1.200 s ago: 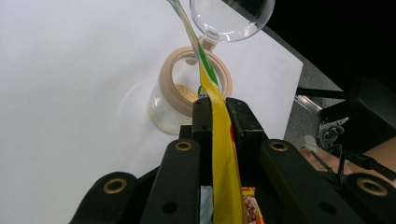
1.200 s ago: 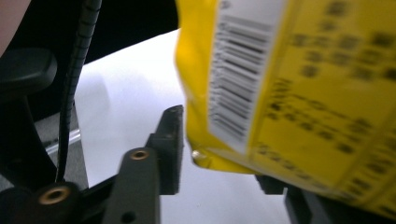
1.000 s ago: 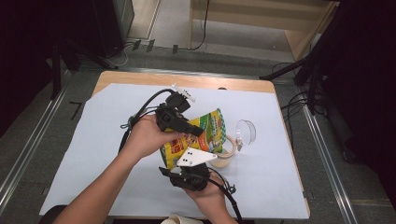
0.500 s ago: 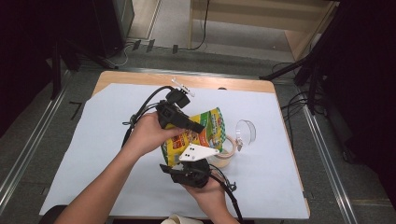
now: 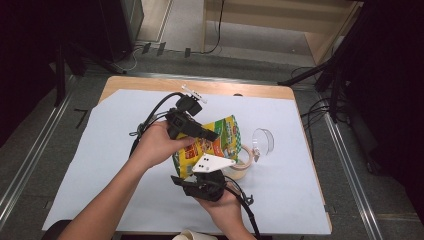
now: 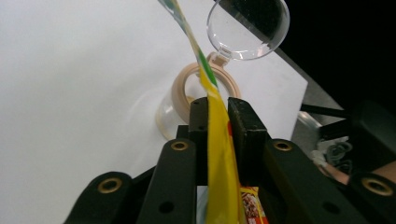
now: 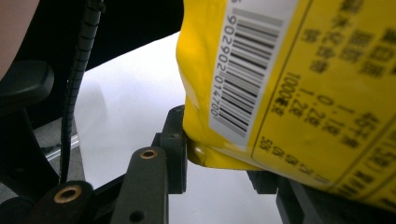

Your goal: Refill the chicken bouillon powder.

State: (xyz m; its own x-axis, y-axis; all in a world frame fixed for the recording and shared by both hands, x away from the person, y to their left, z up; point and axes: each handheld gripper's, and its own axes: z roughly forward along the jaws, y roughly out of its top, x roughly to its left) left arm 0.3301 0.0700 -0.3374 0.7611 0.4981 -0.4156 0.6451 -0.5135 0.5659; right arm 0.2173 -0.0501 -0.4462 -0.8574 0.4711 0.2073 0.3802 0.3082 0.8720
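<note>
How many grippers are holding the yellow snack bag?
2. The left gripper pinches the yellow snack bag at its upper edge; the right gripper clamps its bottom corner, above the white table.

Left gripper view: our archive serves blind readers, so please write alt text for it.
The left claw pinches the edge of a yellow snack pouch between its black jaws. Beyond it, on a white table cover, stands a clear jar with a beige rim, its clear hinged lid open.
</note>
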